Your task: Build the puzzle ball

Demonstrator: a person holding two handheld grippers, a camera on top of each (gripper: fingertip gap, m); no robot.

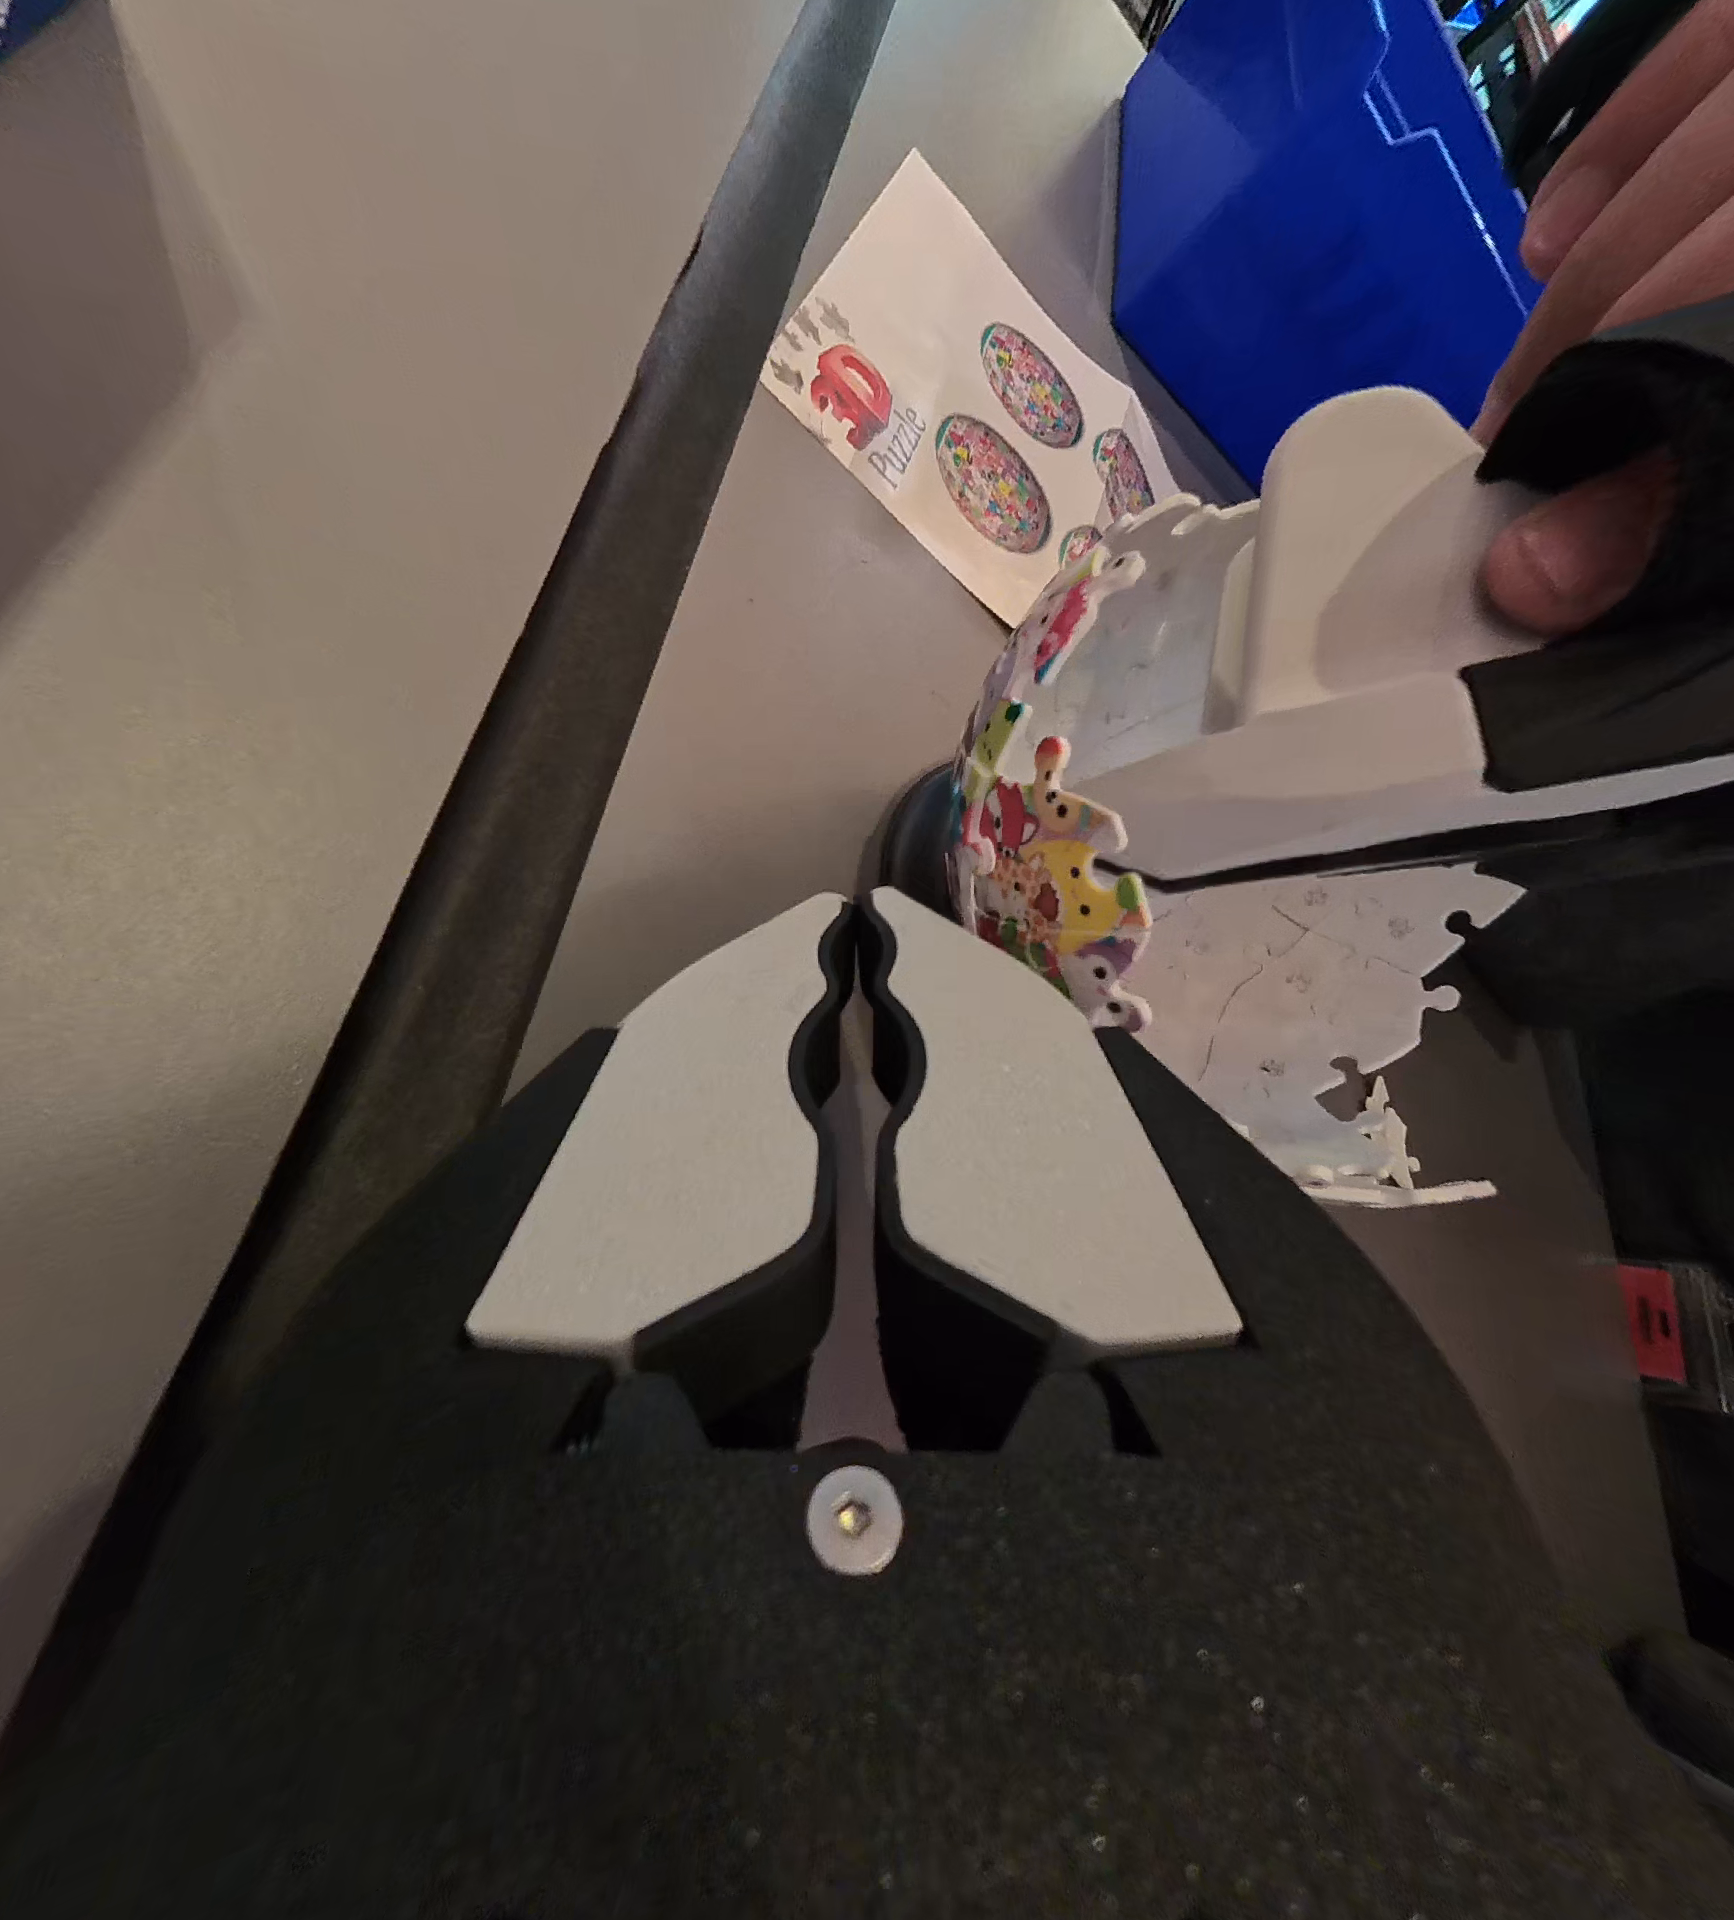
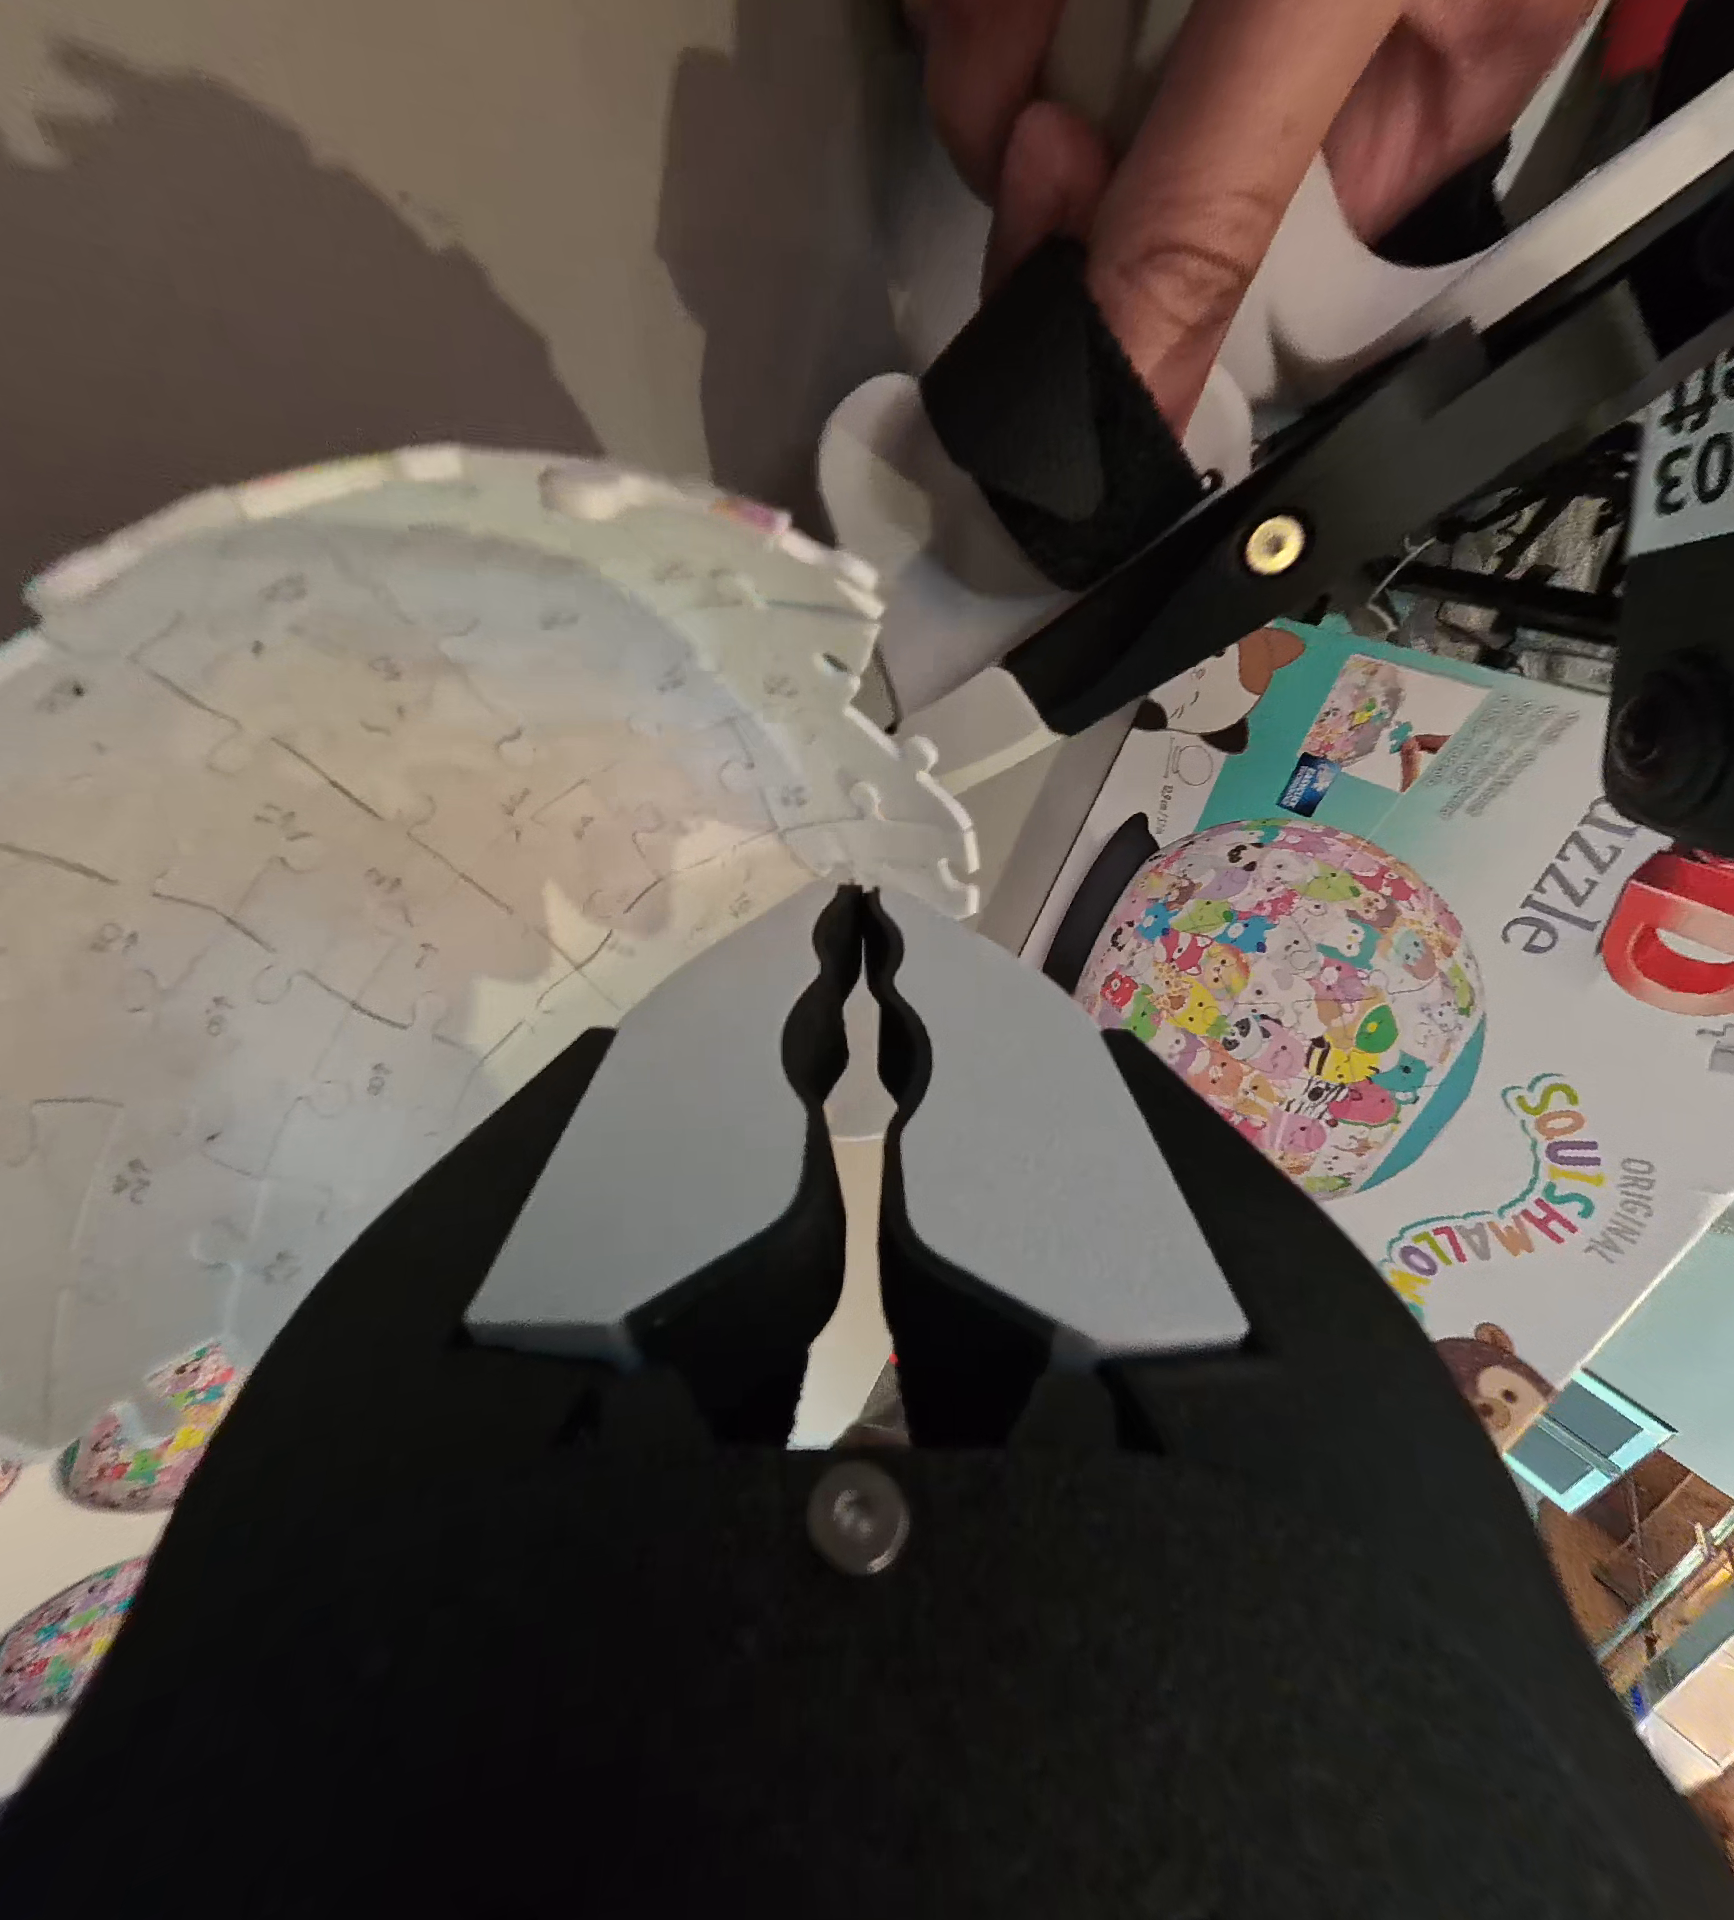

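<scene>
The half-built puzzle ball (image 1: 1039,831) is an open shell, colourful outside and white inside, and it sits on a dark round stand (image 1: 910,831). My right gripper (image 1: 1138,878) comes in from the right, shut on a piece at the shell's rim. In the right wrist view its tips (image 2: 861,902) meet at the jagged rim of the shell (image 2: 323,831), whose white inside shows. My left gripper (image 1: 858,920) is shut with nothing between its fingers, its tips beside the shell's outer wall near the stand. It also shows in the right wrist view (image 2: 946,748), behind the rim.
A printed leaflet (image 1: 946,416) lies on the grey table behind the ball. A blue box (image 1: 1310,260) stands at the back right. The puzzle's box (image 2: 1362,987) lies to the right in the right wrist view. A dark table edge (image 1: 634,520) runs diagonally on the left.
</scene>
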